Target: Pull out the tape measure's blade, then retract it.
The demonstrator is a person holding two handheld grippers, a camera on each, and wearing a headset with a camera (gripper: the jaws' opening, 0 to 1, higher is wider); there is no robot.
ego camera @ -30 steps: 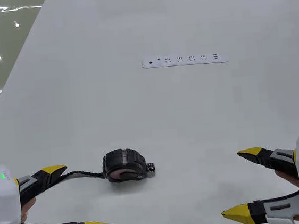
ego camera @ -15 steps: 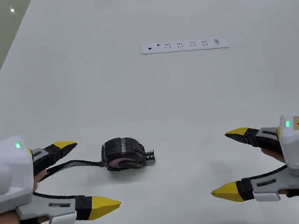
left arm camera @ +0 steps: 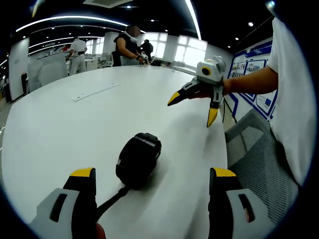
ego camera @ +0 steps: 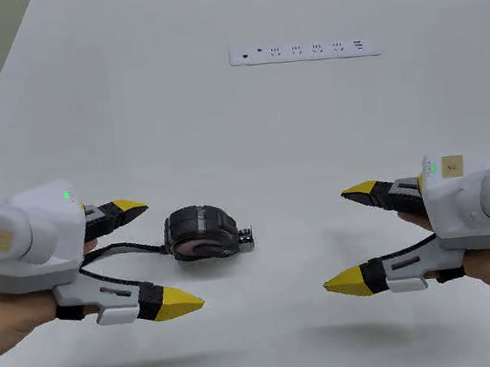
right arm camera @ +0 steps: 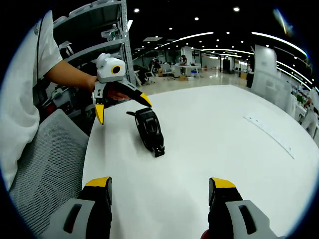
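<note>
A black tape measure (ego camera: 200, 233) lies on the white table (ego camera: 224, 151), its strap (ego camera: 133, 246) trailing left. A white power strip (ego camera: 305, 51) lies well apart, farther back

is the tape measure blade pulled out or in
In: the tape measure has its end hook tight against the case, no blade length drawn out.

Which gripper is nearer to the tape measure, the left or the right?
Left. The left gripper is open right beside the tape measure, on the side of its strap, not touching it. The right gripper, also open, is farther away on the blade-tip side.
</note>
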